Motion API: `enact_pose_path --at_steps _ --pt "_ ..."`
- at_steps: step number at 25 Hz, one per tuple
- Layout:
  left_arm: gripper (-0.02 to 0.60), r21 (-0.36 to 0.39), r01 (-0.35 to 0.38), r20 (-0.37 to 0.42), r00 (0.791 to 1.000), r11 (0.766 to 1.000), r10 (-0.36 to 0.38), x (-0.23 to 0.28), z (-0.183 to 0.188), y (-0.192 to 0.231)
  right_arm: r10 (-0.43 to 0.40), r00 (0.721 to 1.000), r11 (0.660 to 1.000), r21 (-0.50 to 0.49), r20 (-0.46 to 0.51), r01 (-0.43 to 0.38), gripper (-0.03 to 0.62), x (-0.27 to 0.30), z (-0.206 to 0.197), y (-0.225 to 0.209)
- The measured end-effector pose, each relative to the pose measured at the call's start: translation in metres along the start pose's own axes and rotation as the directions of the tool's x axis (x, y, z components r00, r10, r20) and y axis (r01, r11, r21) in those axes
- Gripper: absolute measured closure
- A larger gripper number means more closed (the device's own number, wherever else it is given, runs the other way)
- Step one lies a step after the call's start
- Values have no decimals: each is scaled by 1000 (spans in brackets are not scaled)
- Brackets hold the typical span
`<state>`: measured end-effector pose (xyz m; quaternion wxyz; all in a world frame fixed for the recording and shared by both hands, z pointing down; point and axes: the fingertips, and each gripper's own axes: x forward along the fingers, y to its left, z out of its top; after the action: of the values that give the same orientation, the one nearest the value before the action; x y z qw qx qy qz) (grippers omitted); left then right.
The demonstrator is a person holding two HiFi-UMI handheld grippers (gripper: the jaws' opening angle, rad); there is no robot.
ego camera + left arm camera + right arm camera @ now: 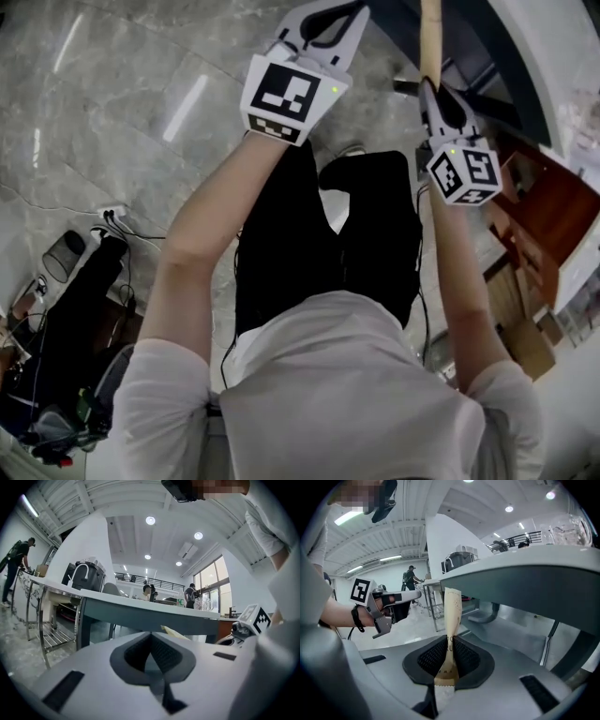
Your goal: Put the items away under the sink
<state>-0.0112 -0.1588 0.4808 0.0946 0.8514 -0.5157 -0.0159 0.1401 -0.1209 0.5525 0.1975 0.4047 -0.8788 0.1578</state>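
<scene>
My right gripper (451,639) is shut on the lower end of a long beige paper packet (453,611), which stands upright out of the jaws. In the head view the packet (430,37) rises past the right gripper (431,89) towards the dark counter edge. My left gripper (151,634) is shut with nothing between its pads. It is held level to the left of the right one, in the head view (328,23) and in the right gripper view (391,603). The grey-edged counter (525,578) is just ahead of both, and under it is an open space with a bent pipe (487,616).
A metal rack (47,630) and a steel table with a tap (79,573) stand to the left of the counter (150,613). Glassware (567,529) sits on the counter top. Wooden cabinets (539,234) are at the right. People stand far off. Cables and bags (66,309) lie on the marble floor.
</scene>
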Motion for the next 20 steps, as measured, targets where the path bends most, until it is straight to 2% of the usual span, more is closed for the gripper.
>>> enact_pose_path --at_steps 5,12,20 --pt "578 -7 -11 -12 1000 1000 11 7 -27 5 -27 1000 1000 -3 11 27 534 20 -16 -20" --pt "578 4 -5 -12 1000 1000 5 21 -47 7 -63 997 998 -1 39 63 534 51 -23 -48" --pt "578 17 1 -12 1000 1000 -1 38 -72 23 -117 993 993 19 13 116 534 88 -54 -91"
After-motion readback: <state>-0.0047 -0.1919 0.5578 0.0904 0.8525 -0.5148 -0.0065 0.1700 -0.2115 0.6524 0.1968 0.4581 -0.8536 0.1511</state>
